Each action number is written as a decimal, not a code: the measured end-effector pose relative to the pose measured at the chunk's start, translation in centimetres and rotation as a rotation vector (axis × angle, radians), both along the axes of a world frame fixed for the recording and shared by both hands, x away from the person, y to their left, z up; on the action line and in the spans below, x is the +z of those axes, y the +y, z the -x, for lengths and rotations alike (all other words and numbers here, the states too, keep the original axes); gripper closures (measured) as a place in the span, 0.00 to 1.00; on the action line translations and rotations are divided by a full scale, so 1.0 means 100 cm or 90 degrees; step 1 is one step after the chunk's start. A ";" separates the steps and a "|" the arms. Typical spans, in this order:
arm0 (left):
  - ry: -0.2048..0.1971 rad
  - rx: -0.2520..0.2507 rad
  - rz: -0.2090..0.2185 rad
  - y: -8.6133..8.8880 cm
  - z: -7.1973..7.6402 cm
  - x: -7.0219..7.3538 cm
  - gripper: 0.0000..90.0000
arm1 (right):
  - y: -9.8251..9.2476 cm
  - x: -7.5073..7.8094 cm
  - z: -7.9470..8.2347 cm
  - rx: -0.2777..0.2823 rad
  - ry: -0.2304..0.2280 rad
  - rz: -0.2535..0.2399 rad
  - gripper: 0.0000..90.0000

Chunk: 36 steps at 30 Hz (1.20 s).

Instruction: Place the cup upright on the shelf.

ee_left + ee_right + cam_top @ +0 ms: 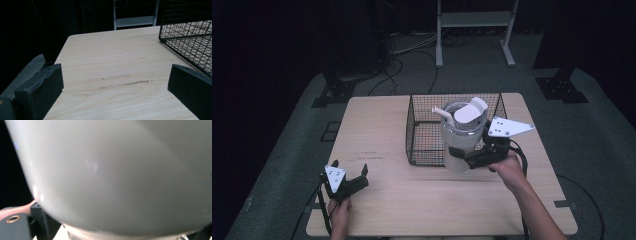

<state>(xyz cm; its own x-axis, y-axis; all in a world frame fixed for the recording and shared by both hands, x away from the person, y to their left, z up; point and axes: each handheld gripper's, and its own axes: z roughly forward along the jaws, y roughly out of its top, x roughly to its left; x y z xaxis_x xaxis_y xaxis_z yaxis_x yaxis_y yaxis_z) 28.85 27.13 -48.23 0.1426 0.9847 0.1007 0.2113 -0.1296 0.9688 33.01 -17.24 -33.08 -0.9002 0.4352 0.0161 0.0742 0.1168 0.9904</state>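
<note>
A tall white tumbler (461, 136) with a lid and a white straw is held upright above the front edge of a black wire basket (422, 131). My right gripper (467, 159) is shut on the tumbler's lower body from the right. Seen close in the right gripper view, the tumbler's pale side (120, 175) hides the jaws. My left gripper (348, 176) rests open near the table's front left, with nothing between its fingers (40, 92). The basket's corner (190, 35) lies ahead of it to the right.
The light wooden table (377, 120) carries the basket at its back middle. Bare wood (112, 62) stretches ahead of the left gripper. A white shelf frame (474, 20) and cables stand on the dark floor beyond the table.
</note>
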 end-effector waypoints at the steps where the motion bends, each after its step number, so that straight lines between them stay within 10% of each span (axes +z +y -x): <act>1: -0.001 0.000 0.001 0.000 0.000 0.000 0.00 | 0.001 0.001 -0.004 0.000 0.001 -0.004 0.09; 36: -0.004 -0.002 0.015 0.002 0.000 0.000 0.00 | 0.047 0.000 -0.118 -0.033 0.012 0.022 0.07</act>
<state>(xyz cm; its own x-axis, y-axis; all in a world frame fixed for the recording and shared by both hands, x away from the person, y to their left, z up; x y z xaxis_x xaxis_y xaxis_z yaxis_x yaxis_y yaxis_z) 28.82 27.28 -48.24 0.1455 0.9862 0.0789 0.2045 -0.1080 0.9729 44.81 -12.52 -33.10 -0.8763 0.4814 0.0167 0.0992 0.1464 0.9842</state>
